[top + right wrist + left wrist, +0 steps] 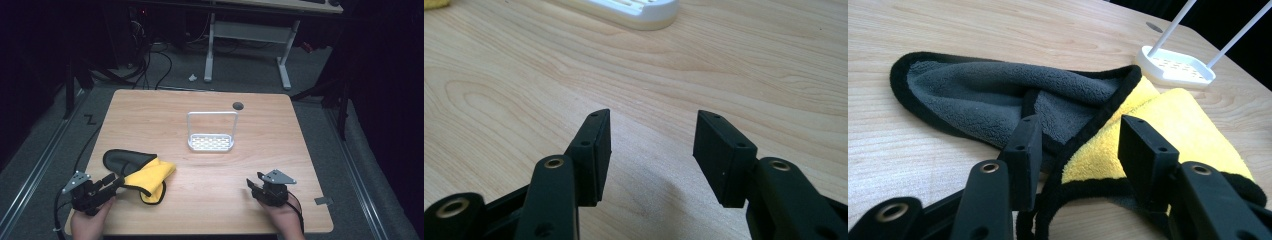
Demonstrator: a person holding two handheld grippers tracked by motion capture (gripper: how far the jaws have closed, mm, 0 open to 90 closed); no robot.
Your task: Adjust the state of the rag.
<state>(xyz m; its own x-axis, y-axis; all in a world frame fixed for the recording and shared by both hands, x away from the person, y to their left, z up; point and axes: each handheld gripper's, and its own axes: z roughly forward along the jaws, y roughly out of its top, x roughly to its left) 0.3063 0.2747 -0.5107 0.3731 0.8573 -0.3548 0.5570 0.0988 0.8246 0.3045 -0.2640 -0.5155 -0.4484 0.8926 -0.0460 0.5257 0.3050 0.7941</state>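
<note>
Wooden table is carrying everything. Yellow-and-grey cloth, folded and black-edged, is lying at its near-left part, well apart from white rack standing mid-table. Left gripper is sitting at the cloth's near edge, jaws standing apart with the black hem lying between them, pads not pressing it. Right gripper is hovering near-right, well apart from the cloth, jaws apart over bare wood.

Each matte black two-jaw claw, left and right, carries brass-ringed screw holes, a grey three-cornered plate and a trailing black cable.
</note>
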